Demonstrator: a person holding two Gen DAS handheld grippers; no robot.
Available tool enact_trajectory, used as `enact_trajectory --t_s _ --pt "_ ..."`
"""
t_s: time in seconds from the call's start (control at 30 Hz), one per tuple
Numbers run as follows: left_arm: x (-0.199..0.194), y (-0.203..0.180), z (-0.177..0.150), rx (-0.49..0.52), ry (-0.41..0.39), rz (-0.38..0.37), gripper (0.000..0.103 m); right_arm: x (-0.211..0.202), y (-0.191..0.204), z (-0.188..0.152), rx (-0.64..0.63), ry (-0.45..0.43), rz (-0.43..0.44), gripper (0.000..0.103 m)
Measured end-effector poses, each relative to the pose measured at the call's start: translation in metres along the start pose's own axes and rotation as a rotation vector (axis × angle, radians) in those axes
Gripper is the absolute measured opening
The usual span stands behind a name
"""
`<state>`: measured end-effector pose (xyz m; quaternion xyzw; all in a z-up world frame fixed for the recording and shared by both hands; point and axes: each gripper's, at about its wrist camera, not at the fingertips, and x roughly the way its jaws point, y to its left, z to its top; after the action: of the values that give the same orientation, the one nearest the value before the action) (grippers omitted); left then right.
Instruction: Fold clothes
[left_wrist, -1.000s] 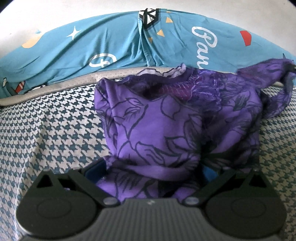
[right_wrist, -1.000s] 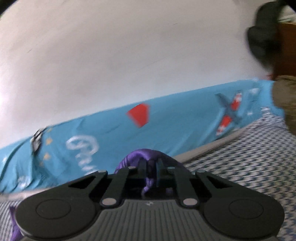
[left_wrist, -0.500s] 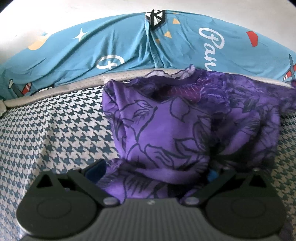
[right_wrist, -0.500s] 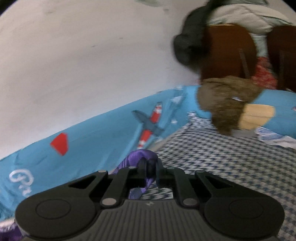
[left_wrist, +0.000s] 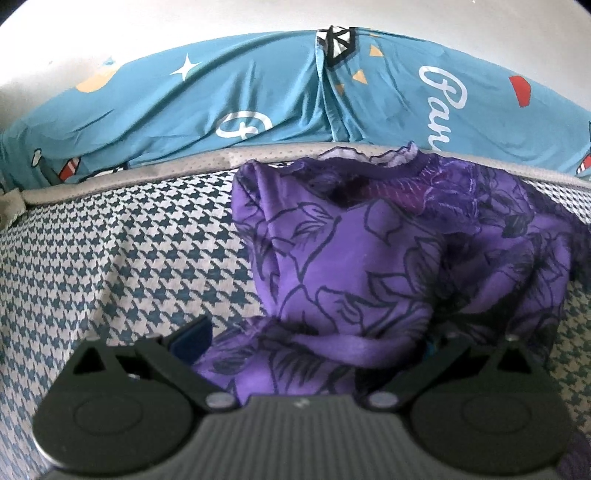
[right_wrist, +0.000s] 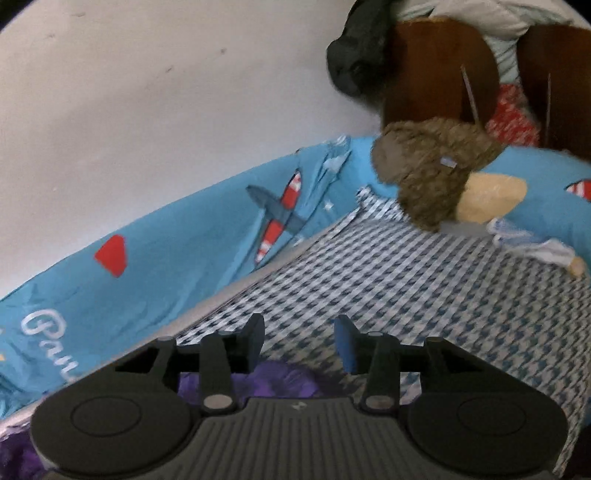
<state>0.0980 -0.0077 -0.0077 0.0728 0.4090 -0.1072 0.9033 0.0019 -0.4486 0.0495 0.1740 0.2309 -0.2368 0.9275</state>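
Purple floral-print fabric garment (left_wrist: 388, 280) bunched on houndstooth bed cover (left_wrist: 122, 258). Left gripper (left_wrist: 314, 343) spread wide around its near hem; right gripper (right_wrist: 300, 343) jaws opening, nothing between, releasing fold.

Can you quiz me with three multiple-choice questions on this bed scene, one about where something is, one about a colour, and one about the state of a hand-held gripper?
1. Where does the brown plush toy lie?
A. At the far corner of the houndstooth bed sheet, against the blue printed bedding
B. On top of the purple garment
C. Between the gripper fingers

2. What colour is the floral garment on the bed?
A. Red
B. Purple with dark line-drawn flowers
C. Plain white

3. How does the right hand-held gripper stand?
A. Clamped on purple cloth
B. Fingers apart, nothing between the pads
C. Clamped on the plush toy

Answers:
1 A: the right wrist view shows it at the sheet's far corner.
2 B: the left wrist view shows it plainly.
3 B: the jaws are opening, with only sheet visible in the gap.
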Motion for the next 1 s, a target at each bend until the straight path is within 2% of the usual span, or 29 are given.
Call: enact_trajectory --t_s 0.23,0.4,0.47,0.67,0.77,0.83,1.0 --pt "-0.004 0.004 -0.001 -0.026 -0.034 -0.019 0.103 -0.007 0.030 -0.029 -0.025 0.110 0.163 0.043" --pt "-0.013 0.006 -0.001 -0.025 -0.080 -0.021 0.102 -0.018 0.070 -0.054 -0.136 0.152 0.304 0.047" --pt "-0.016 0.010 0.000 -0.030 -0.091 -0.031 0.098 -0.023 0.085 -0.063 -0.188 0.153 0.342 0.049" --pt "-0.022 0.018 -0.003 -0.046 -0.098 -0.064 0.081 -0.032 0.118 -0.087 -0.295 0.177 0.433 0.051" --pt "-0.023 0.019 -0.004 -0.052 -0.088 -0.083 0.067 -0.032 0.131 -0.095 -0.326 0.192 0.469 0.051" --pt "-0.023 0.019 -0.005 -0.055 -0.083 -0.095 0.053 -0.032 0.139 -0.101 -0.342 0.202 0.485 0.051" --pt "-0.025 0.018 -0.007 -0.065 -0.081 -0.122 0.034 -0.033 0.154 -0.109 -0.361 0.215 0.516 0.051"
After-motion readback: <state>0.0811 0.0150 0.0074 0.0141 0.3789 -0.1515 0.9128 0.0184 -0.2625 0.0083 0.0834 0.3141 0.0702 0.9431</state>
